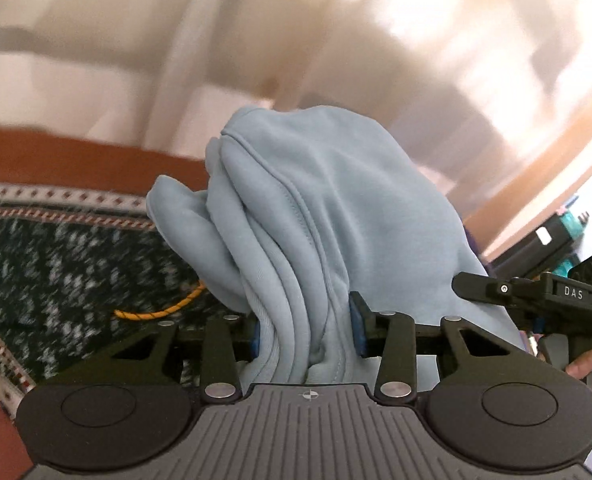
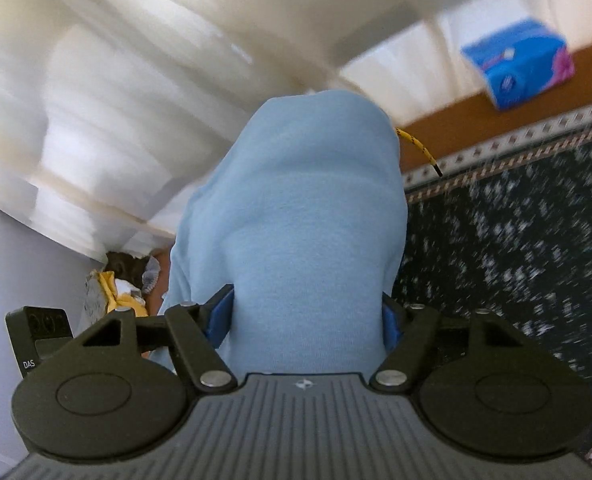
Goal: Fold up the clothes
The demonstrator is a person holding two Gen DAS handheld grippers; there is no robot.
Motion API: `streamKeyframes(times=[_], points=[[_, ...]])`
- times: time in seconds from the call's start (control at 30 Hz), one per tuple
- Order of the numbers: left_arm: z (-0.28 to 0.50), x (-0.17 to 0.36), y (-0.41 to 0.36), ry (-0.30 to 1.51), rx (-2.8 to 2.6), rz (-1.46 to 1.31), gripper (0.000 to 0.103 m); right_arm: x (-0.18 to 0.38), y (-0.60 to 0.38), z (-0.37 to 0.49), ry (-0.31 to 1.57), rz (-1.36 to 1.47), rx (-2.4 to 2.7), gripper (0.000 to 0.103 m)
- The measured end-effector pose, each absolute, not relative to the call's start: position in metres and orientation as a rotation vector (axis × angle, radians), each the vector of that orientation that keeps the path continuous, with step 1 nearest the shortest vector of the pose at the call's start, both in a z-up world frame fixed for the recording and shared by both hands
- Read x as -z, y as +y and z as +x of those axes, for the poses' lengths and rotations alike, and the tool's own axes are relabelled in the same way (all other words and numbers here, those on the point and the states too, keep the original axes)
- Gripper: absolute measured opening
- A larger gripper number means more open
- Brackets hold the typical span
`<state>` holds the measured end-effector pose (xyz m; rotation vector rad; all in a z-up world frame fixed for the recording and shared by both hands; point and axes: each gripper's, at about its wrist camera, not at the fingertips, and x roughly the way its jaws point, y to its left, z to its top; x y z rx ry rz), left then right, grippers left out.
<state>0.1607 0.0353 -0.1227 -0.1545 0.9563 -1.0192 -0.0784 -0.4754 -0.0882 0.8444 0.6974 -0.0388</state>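
A light blue sweatshirt [image 1: 316, 208] hangs bunched in folds, lifted above the carpet. My left gripper [image 1: 306, 330] is shut on a thick bunch of its fabric between the blue pads. My right gripper [image 2: 308, 316] is shut on another part of the same sweatshirt [image 2: 308, 216], which fills the middle of the right wrist view. The right gripper also shows at the right edge of the left wrist view [image 1: 536, 300], touching the cloth. A yellow drawstring [image 1: 164, 306] dangles from the garment; it also shows in the right wrist view [image 2: 418, 148].
A dark patterned carpet [image 1: 56, 272] with a red and white border lies below, also in the right wrist view [image 2: 516, 240]. A blue tissue pack [image 2: 516, 64] sits on the orange floor edge. White furniture [image 2: 136, 80] stands behind. A cluttered pile [image 2: 124, 288] lies at the left.
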Motion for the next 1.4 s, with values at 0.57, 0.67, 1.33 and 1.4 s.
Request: streamKeyframes(times=[0.57,0.67,1.33,1.4], points=[[0.019,0.04,-0.081,0.865,0.971,-0.124,0.039,0.052,-0.632,-0.195,0.611,0.781,-0.027,0.074],[-0.002,0.031,-0.107,0.887,0.981,-0.122,0.04,0.049,-0.669,-0.219,0.638,0.776,-0.008,0.074],[0.022,0.054,-0.274,0.868,1.066,-0.157,0.04,0.042,-0.835,-0.256,0.572,0.731,0.097,0.074],[0.03,0.071,-0.296,0.881,1.039,-0.162,0.04,0.055,-0.864,-0.246,0.583,0.735,0.082,0.074]])
